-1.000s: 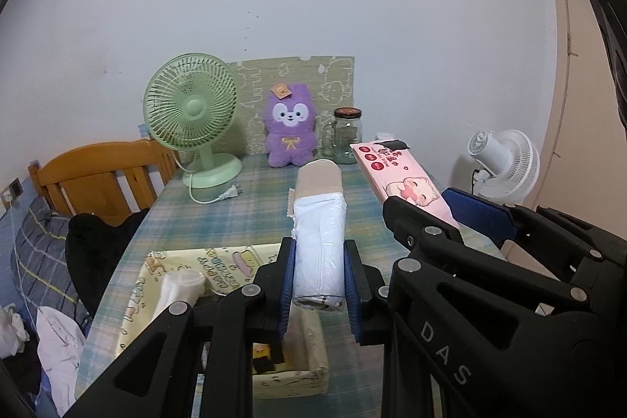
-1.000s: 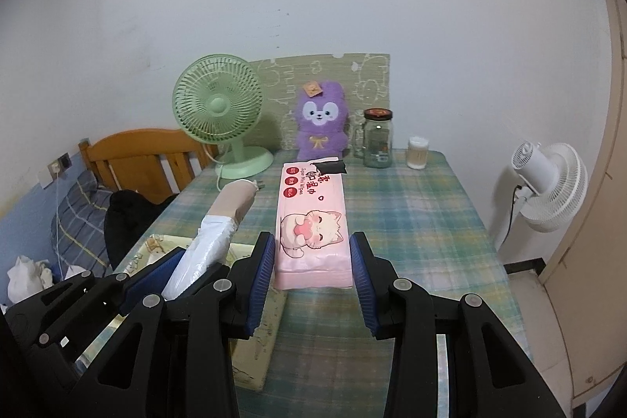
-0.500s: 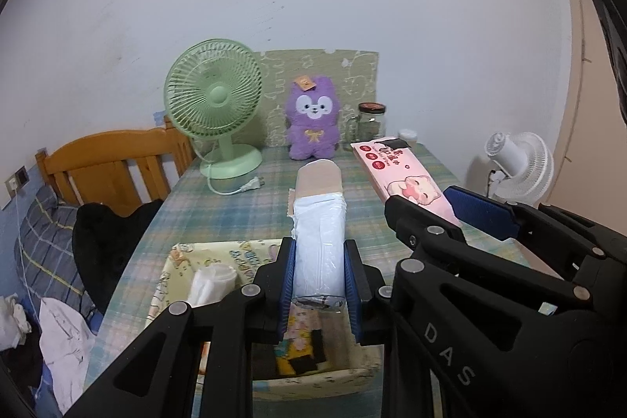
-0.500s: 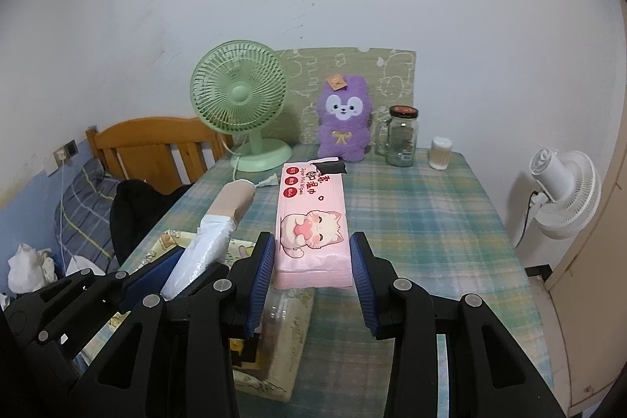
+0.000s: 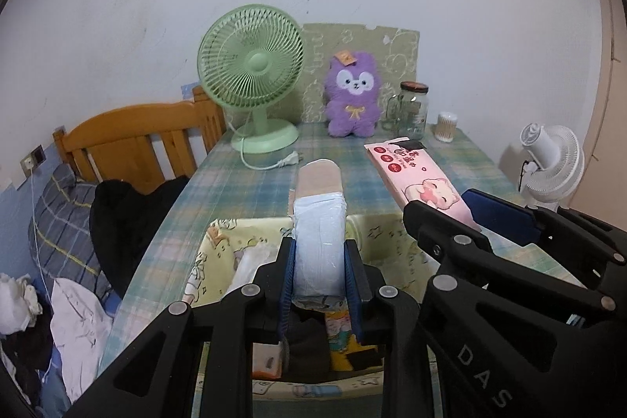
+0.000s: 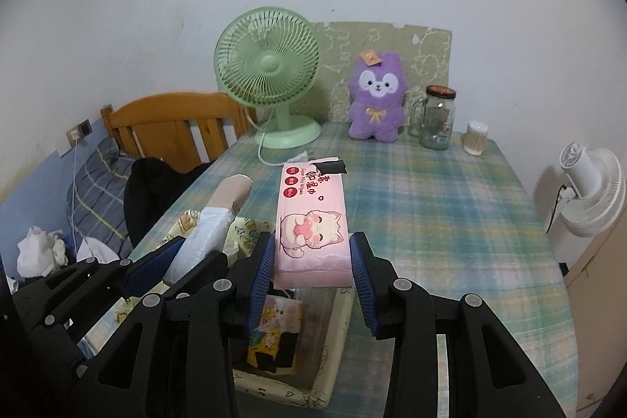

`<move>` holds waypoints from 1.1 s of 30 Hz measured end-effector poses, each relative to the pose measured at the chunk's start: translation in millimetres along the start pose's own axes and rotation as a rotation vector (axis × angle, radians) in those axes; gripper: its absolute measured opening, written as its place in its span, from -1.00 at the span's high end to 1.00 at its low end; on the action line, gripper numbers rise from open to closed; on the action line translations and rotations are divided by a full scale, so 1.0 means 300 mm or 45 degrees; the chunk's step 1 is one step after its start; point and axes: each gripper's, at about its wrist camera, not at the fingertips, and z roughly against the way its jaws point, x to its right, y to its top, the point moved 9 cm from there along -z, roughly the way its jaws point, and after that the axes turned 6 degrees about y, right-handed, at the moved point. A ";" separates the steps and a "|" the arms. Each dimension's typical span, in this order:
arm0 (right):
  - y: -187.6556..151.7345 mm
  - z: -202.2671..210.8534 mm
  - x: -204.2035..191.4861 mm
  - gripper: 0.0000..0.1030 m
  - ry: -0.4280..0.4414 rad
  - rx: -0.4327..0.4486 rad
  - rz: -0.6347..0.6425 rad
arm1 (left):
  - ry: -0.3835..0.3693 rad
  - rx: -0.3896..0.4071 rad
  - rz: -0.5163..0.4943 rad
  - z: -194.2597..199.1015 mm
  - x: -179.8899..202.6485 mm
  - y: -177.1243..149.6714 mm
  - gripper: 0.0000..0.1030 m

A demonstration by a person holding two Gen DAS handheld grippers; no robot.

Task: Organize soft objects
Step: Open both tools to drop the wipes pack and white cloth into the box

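I am holding a white roll (image 5: 318,245) clamped in left gripper (image 5: 318,275) fingers, pink wipes pack (image 6: 311,222) clamped in right gripper (image 6: 311,271) (both over the fabric bin (image 6: 337,335)).

Right tool (image 6: 312,275) clamping pink wipes pack (image 6: 311,226), above yellow fabric bin (image 6: 337,335), plaid table (image 6: 450,222)

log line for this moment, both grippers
left gripper: shut on white roll | right gripper: shut on pink wipes pack | both above fabric bin

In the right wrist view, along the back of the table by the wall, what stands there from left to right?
Green fan → purple plush toy → glass jar → small cotton swab container.
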 end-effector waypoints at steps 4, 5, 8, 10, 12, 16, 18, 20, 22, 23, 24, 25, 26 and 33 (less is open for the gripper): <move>-0.025 -0.035 -0.017 0.17 0.013 -0.035 0.001 | 0.014 -0.039 0.003 -0.039 -0.030 -0.029 0.53; -0.034 -0.046 -0.021 0.17 0.015 -0.047 -0.001 | 0.016 -0.047 0.000 -0.045 -0.033 -0.036 0.53; -0.055 -0.065 -0.032 0.17 0.020 -0.066 -0.007 | 0.018 -0.071 -0.012 -0.066 -0.045 -0.056 0.53; -0.065 -0.073 -0.038 0.17 0.023 -0.076 -0.009 | 0.018 -0.083 -0.019 -0.079 -0.050 -0.066 0.52; -0.074 -0.083 -0.043 0.17 0.027 -0.086 -0.006 | 0.011 -0.094 -0.021 -0.089 -0.054 -0.077 0.33; -0.091 -0.097 -0.068 0.17 0.045 -0.103 0.006 | -0.009 -0.111 -0.013 -0.099 -0.071 -0.098 -0.27; -0.097 -0.106 -0.077 0.17 0.046 -0.114 0.017 | -0.011 -0.118 -0.008 -0.104 -0.077 -0.106 -0.30; -0.106 -0.116 -0.087 0.17 0.061 -0.128 0.022 | -0.009 -0.131 -0.002 -0.111 -0.082 -0.115 -0.36; -0.116 -0.126 -0.100 0.17 0.082 -0.139 0.025 | -0.001 -0.145 0.003 -0.115 -0.092 -0.128 -0.44; -0.121 -0.132 -0.107 0.17 0.092 -0.145 0.028 | 0.004 -0.150 0.004 -0.117 -0.098 -0.131 -0.46; -0.126 -0.138 -0.112 0.17 0.100 -0.150 0.027 | 0.010 -0.155 0.007 -0.120 -0.104 -0.136 -0.48; -0.130 -0.144 -0.114 0.16 0.107 -0.157 0.026 | 0.020 -0.164 0.016 -0.124 -0.111 -0.143 -0.49; -0.135 -0.150 -0.117 0.16 0.112 -0.166 0.026 | 0.024 -0.172 0.020 -0.127 -0.115 -0.149 -0.49; -0.159 -0.162 -0.122 -0.22 0.091 -0.206 0.038 | 0.022 -0.218 0.049 -0.135 -0.124 -0.180 -0.55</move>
